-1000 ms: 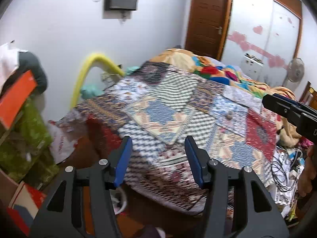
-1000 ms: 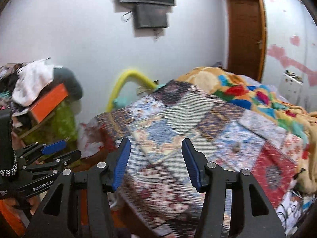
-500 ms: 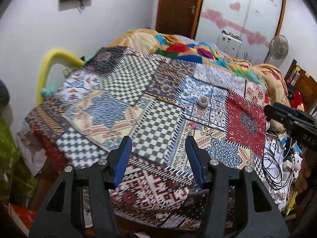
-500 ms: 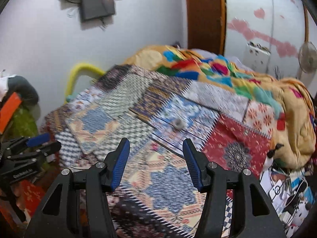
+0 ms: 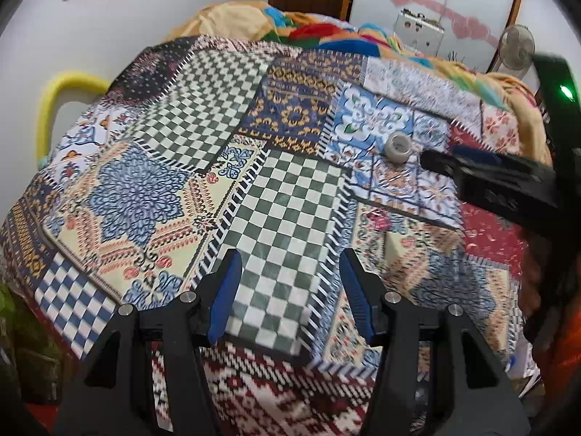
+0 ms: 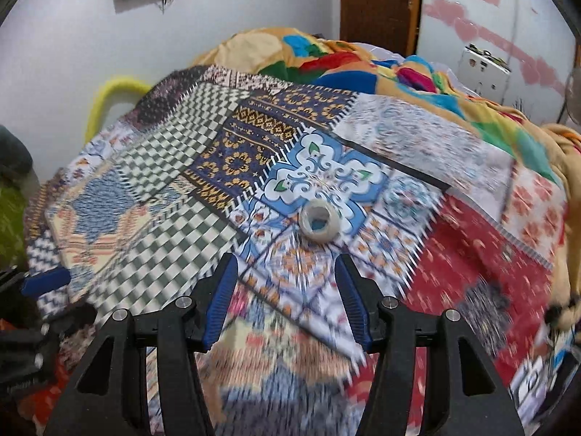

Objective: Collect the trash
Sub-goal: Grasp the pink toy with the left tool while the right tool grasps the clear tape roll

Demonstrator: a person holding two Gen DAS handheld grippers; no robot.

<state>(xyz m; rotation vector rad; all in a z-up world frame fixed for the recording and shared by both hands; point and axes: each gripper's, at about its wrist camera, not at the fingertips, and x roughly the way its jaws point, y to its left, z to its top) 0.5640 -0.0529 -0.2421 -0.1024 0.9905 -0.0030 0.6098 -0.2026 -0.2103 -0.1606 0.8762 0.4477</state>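
A small grey-white tape roll (image 6: 320, 223) lies on the patchwork bedspread (image 6: 232, 167), on a blue-and-white flower patch. It also shows in the left wrist view (image 5: 398, 147). My right gripper (image 6: 287, 298) is open and empty, just short of the roll. In the left wrist view the right gripper (image 5: 457, 161) comes in from the right, its tip close beside the roll. My left gripper (image 5: 288, 294) is open and empty over a green checkered patch (image 5: 287, 218), well short and left of the roll.
A rumpled orange and multicoloured blanket (image 6: 326, 54) lies at the bed's far end. A yellow foam tube (image 5: 58, 98) arches by the left wall. Clutter sits on the floor at the left (image 6: 14, 218) and at the right (image 6: 544, 370).
Both grippers have moved forward and down over the bed. The right gripper has closed in on the tape roll, which now lies just ahead of its fingers. Both stay open.
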